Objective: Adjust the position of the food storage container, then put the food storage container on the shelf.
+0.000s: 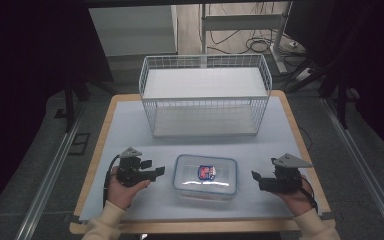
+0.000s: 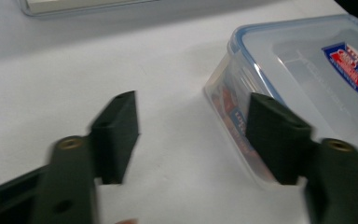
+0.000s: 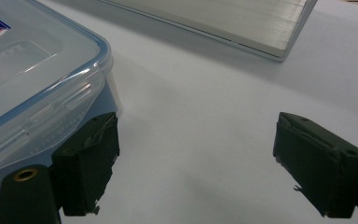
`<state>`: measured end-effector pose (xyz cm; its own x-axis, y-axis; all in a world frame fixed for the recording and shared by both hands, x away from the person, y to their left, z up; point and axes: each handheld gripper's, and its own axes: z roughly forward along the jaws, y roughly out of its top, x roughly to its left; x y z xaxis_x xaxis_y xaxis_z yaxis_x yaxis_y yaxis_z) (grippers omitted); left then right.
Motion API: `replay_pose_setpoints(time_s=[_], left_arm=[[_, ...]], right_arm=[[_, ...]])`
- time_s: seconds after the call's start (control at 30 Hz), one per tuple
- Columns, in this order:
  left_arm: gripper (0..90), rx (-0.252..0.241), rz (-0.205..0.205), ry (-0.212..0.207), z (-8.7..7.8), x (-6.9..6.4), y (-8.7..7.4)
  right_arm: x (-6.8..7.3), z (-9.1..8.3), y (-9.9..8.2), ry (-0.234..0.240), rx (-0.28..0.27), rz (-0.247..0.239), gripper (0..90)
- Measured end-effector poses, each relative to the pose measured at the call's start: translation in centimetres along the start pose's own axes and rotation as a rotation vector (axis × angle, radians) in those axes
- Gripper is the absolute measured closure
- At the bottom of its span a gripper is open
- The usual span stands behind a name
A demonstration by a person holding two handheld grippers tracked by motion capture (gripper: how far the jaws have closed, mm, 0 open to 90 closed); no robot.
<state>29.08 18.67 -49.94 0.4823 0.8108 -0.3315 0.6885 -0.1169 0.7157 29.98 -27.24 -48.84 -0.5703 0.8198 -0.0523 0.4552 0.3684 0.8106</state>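
Box (image 1: 205, 177), clear plastic with a blue-rimmed lid and a red and blue label, lies flat on the white mat (image 1: 130, 125) near the front edge of the table (image 1: 96, 150), between the two grippers. Behind it, toward the far side of the mat, stands a white wire basket (image 1: 205, 95).

Left gripper (image 1: 155, 172) sits just left of the box, held in the person's left hand (image 1: 125, 192), its jaws spread wide and holding nothing. In the left gripper view the box (image 2: 303, 88) lies at the right, with one jaw in front of its near corner; whether that jaw touches the wall I cannot tell.

Right gripper (image 1: 256, 178) sits just right of the box in the right hand (image 1: 296, 199), jaws likewise spread and empty. In the right gripper view the box (image 3: 37, 84) fills the upper left, one jaw close under its corner, the other well apart over bare mat.
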Motion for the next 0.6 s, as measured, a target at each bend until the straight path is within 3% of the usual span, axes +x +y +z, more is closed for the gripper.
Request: replay_pose_setpoints(time_s=[0.23, 0.6], left_arm=[[22.5, 0.026, -0.026, -0.036, 0.0, 0.1, 0.0], [16.4, 0.061, -0.049, -0.089, 1.6, -0.7, 0.6]], right_arm=[[0.4, 0.2, 0.0, 0.017, 0.003, -0.027, 13.4], [0.9, -0.3, 0.0, 0.048, 0.009, -0.039, 12.9]])
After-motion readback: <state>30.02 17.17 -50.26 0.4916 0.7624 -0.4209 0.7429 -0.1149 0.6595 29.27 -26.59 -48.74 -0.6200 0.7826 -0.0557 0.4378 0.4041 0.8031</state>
